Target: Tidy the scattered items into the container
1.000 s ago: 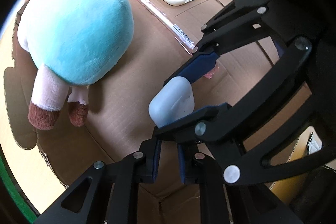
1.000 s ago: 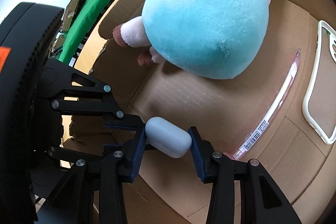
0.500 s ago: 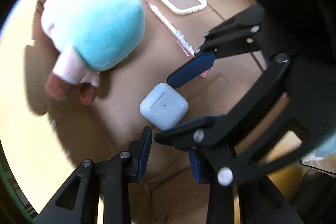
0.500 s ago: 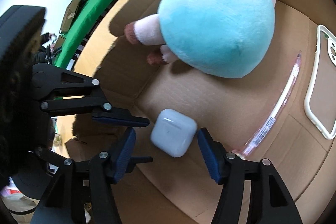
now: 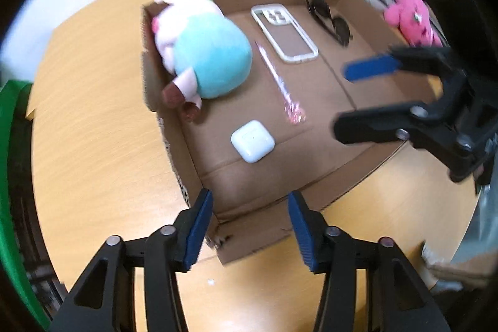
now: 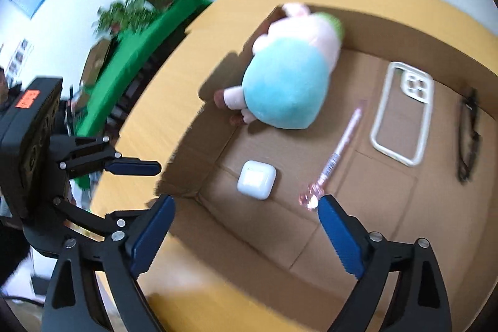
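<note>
Both the left hand-held gripper (image 5: 250, 217) and the right hand-held gripper (image 6: 246, 223) hang spread and empty above the shallow brown cardboard box (image 6: 367, 226) on the wooden bench (image 5: 93, 120); inside the box, the white rounded earbud case (image 6: 256, 179) lies flat near its front wall, beside the pink pen (image 6: 337, 154)

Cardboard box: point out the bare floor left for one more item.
Cardboard box: bare floor at the near right corner, beyond the pen and below the phone case and sunglasses. Crowded at the far left around the plush toy; earbud case near left.
</note>
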`<state>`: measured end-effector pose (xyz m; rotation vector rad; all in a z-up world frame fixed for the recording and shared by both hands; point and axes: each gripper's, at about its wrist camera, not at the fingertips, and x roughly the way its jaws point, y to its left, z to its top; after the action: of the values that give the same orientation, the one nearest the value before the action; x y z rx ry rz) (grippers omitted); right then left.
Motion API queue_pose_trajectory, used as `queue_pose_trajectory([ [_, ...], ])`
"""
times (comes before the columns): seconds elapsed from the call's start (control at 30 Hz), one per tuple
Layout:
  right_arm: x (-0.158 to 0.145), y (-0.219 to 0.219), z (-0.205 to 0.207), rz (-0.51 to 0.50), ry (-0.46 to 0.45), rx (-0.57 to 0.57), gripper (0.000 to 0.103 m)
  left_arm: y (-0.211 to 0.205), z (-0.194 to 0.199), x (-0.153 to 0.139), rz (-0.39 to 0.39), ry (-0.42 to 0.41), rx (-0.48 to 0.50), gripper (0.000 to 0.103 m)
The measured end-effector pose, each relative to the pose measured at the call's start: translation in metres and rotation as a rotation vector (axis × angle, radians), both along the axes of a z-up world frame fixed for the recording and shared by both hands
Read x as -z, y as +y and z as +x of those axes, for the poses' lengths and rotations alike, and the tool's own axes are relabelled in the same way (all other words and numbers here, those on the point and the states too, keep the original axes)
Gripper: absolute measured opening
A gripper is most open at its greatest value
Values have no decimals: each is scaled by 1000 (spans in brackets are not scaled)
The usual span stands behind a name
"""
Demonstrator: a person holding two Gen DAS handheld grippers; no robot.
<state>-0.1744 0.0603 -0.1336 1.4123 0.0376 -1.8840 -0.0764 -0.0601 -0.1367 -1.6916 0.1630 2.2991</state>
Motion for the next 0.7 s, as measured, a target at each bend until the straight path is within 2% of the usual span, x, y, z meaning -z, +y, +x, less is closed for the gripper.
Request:
queue_pose_trajectory([
  [0.13, -16, 32, 20, -13, -23, 98, 98, 6, -3, -22, 53, 41, -108, 61],
  [0.23, -20, 45, 41, 12, -20, 155, 98, 10, 10, -37, 43, 69, -139, 62],
  [0.37, -33, 60, 71, 77, 17, 203, 100, 14, 22, -49, 53, 121, -191, 62],
  [0.5, -50, 69, 95, 132, 57, 239, 102, 9, 40, -63, 125, 156, -267, 65],
  [0.7, -75, 81, 125, 151, 106, 305, 102, 17, 63, -71, 108, 202, -278, 65],
])
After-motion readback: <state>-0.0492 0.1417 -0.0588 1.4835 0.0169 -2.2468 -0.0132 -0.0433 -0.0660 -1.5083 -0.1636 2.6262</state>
